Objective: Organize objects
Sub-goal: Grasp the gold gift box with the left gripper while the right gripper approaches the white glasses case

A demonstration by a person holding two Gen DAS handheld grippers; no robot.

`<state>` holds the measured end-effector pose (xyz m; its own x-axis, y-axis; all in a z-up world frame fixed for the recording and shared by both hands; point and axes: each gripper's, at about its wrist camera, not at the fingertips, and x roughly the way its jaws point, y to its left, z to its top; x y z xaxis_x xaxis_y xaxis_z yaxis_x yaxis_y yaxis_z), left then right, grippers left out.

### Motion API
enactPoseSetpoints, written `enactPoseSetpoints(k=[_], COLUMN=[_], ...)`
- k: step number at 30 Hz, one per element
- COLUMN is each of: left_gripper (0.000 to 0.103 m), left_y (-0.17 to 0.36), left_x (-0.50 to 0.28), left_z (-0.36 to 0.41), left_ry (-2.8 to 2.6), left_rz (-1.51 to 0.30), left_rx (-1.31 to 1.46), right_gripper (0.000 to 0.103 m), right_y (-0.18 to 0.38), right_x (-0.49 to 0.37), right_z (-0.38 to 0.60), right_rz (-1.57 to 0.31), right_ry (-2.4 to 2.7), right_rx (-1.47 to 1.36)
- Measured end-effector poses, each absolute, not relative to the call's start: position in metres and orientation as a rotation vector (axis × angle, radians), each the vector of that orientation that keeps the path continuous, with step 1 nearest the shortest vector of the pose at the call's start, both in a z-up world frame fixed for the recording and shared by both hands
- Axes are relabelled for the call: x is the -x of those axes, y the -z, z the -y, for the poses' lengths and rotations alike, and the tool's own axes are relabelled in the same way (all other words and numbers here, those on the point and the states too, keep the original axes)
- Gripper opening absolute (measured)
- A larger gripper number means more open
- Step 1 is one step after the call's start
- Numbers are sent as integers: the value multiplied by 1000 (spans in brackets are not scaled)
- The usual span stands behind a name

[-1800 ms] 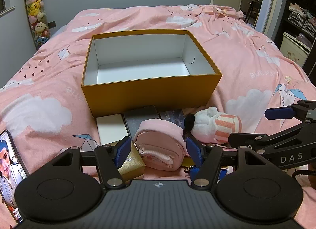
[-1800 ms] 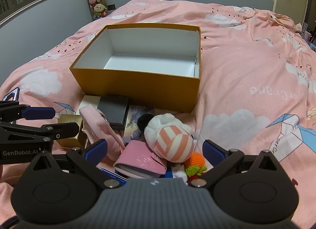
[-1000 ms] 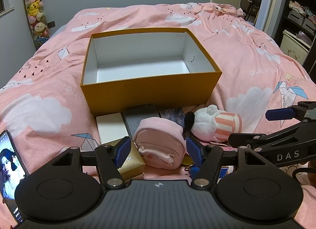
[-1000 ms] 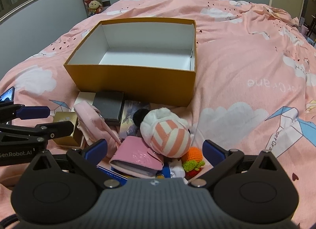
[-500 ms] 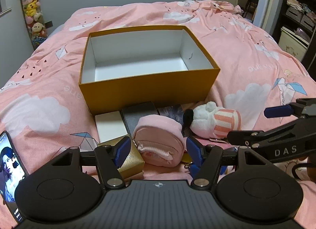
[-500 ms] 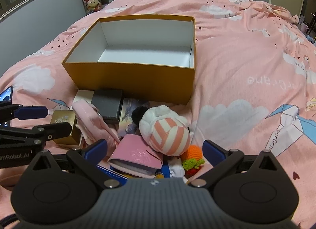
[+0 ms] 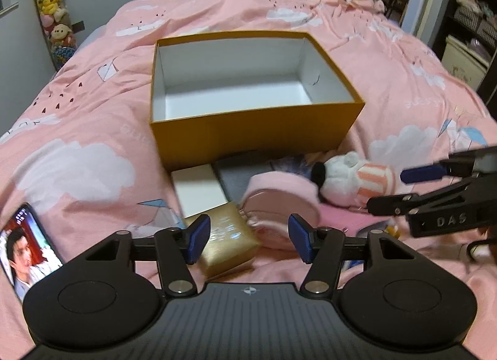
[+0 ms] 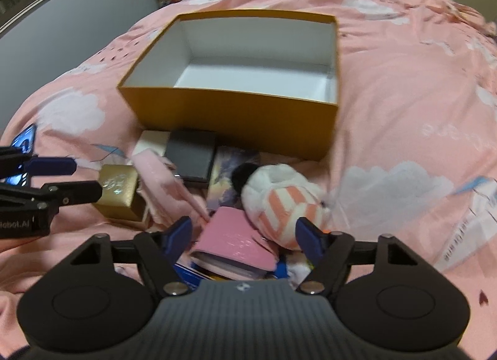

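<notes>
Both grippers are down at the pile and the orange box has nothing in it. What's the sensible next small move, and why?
Probably let the right gripper finish closing on the pink wallet between its jaws, then lift it toward the orange box. The left gripper, also closing, frames the gold box and pink pouch.

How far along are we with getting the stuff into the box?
Nothing is done: the orange box holds nothing. In hand: the left tool is closing around the pink pouch, the right tool around the pink wallet. The whole pile is left.
</notes>
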<state>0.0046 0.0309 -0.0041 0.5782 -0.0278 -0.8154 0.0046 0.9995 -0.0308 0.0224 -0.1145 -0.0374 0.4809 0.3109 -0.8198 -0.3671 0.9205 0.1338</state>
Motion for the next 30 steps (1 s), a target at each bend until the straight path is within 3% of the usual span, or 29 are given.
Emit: enactPoseSetpoints(k=[8,14,30], left_gripper=[77,84,83], left_y=[24,39,68], left_x=[-15,-26,-52], left_z=[-60,-60,-54], left_ry=[-62,-117,-179], left_rz=[-1050,-1081,-1185], left_rx=[171,202,224], right_gripper=[55,55,55], right_y=[28,34,46], right_x=[-35,-51,-76], right_z=[76,50,49], right_rz=[-989,-1000,-1025], right_ry=[-605,-661,-650], right_rx=[129,189,156])
